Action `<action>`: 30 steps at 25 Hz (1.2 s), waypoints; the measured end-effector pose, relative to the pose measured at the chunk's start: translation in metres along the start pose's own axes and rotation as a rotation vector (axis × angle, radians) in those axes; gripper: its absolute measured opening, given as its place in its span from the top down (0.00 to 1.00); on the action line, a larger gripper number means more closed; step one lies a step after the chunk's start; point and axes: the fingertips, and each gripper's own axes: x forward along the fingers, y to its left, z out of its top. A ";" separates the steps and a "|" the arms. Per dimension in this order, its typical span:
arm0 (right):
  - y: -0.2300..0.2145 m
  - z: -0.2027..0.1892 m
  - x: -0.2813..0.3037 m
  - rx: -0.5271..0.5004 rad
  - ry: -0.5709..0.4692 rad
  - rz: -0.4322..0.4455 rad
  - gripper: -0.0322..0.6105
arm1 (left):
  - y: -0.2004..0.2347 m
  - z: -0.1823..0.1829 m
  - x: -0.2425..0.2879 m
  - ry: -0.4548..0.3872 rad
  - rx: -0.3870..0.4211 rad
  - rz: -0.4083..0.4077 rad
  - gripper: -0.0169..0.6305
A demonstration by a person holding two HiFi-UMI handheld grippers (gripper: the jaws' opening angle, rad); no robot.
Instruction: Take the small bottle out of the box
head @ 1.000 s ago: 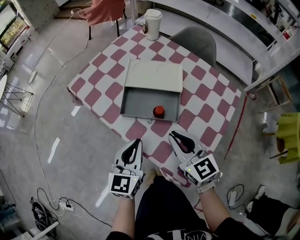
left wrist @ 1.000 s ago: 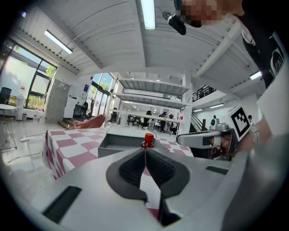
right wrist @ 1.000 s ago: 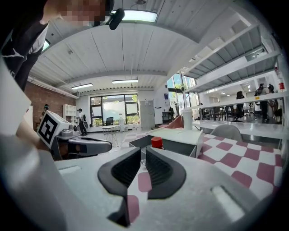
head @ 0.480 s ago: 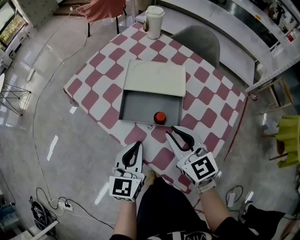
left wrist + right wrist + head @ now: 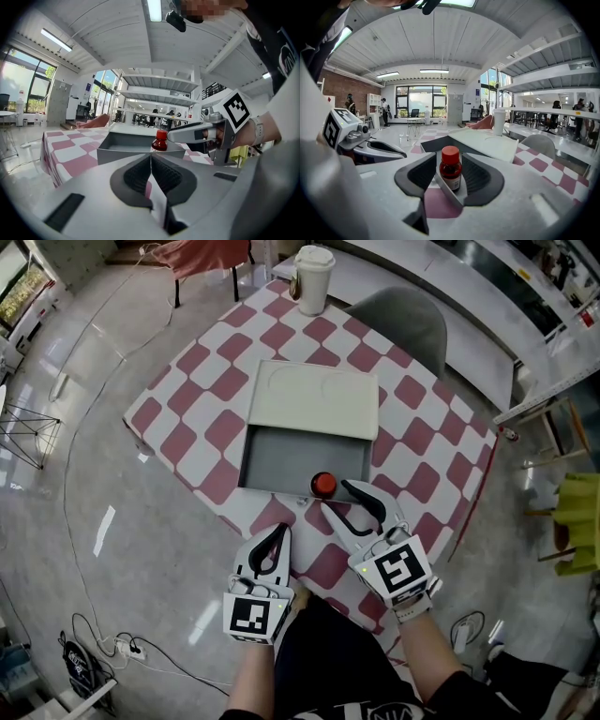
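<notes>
From the head view, the tabletop [image 5: 199, 416] wore a red-and-white check cloth, and the grey box [image 5: 281, 460] lay at its middle with its lid [image 5: 314, 399] flat behind it. The small bottle [image 5: 323, 486], red-capped, stood upright inside the box against the near wall, toward the right near corner. My right gripper [image 5: 335, 495] reached over the near edge of the tabletop with its jaws spread, the tips just beside the bottle. My left gripper [image 5: 278, 531] hung at the near edge of the tabletop, well short of the box, its jaws pressed together. A paper cup [image 5: 312, 266] stood at the far corner of the tabletop.

In the left gripper view, my jaws met in a closed seam with nothing between them. Past them I saw the box wall [image 5: 122, 152] and the bottle [image 5: 160, 140], with one jaw of my right gripper level with the cap from the right.

In the right gripper view, my jaws had just been opening and stood wide. The bottle [image 5: 450, 168] showed in the gap between them, at the box's near corner, and neither pad pressed on it. My left gripper [image 5: 370, 147] showed low at the left.
</notes>
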 end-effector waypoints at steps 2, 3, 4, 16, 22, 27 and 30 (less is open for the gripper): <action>0.000 0.001 0.005 -0.012 0.008 0.008 0.70 | 0.000 0.002 0.001 0.005 0.013 -0.007 0.95; 0.000 0.002 0.008 -0.023 0.011 0.013 0.70 | 0.000 0.003 0.002 0.008 0.024 -0.009 0.95; 0.000 0.002 0.010 -0.030 0.017 0.014 0.70 | 0.000 0.003 0.003 0.010 0.032 -0.009 0.95; -0.003 0.000 0.024 -0.030 0.125 0.035 0.70 | 0.006 -0.003 0.013 0.031 0.018 0.015 0.95; -0.007 -0.008 0.030 -0.029 0.171 0.031 0.70 | 0.003 -0.002 0.015 0.030 0.010 0.007 0.95; -0.006 -0.007 0.031 -0.041 0.169 0.032 0.70 | 0.005 -0.003 0.015 0.029 0.002 0.008 0.95; -0.005 -0.007 0.031 -0.050 0.164 0.038 0.70 | 0.006 -0.004 0.014 0.031 0.002 0.011 0.95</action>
